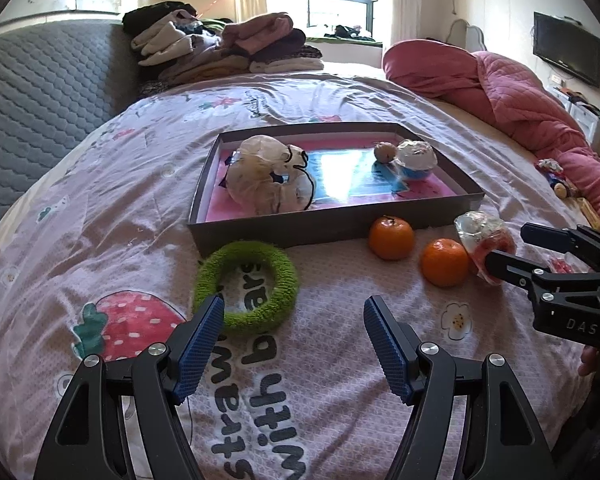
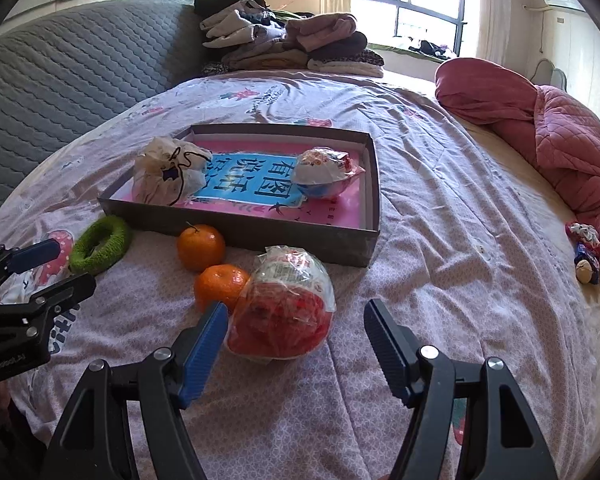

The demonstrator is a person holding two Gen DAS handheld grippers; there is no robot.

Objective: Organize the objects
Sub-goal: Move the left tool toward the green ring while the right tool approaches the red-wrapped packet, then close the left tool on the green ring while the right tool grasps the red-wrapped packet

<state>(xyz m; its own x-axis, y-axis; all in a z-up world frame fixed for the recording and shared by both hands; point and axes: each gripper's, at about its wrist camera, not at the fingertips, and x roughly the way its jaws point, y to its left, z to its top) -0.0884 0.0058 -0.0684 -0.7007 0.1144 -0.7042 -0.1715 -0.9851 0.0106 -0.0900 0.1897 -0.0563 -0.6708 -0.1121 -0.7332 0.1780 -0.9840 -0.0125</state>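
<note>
Bedroom setting: a bed [image 1: 340, 96] with a pale pink strawberry-print cover carries everything, folded clothes [image 1: 224, 46] stacked at its far end and a red quilt [image 1: 532, 92] bunched along the right. Near mid-bed I see a shallow grey box [image 1: 284, 230] with a pink and blue printed sheet on its floor; inside it sit a drawstring pouch [image 1: 270, 178] on the left, and on the right a plastic-wrapped blue ball [image 1: 416, 160] with a small brownish object [image 1: 384, 151] just beside it. Outside the box, against its near wall, lies a green fuzzy ring [image 1: 246, 284]; two oranges [image 1: 391, 238] [image 1: 445, 262] rest close together to its right, and a wrapped red ball [image 2: 282, 306] touches the nearer orange. My left tongs [image 1: 294, 312] stand wide and empty, the left pad just over the ring's near edge. My right tongs [image 2: 296, 316] are also wide and hold nothing; the wrapped red ball sits between the pads, close to the left one, with a clear gap to the right one. Whether the left pad touches the wrapper I cannot tell.
</note>
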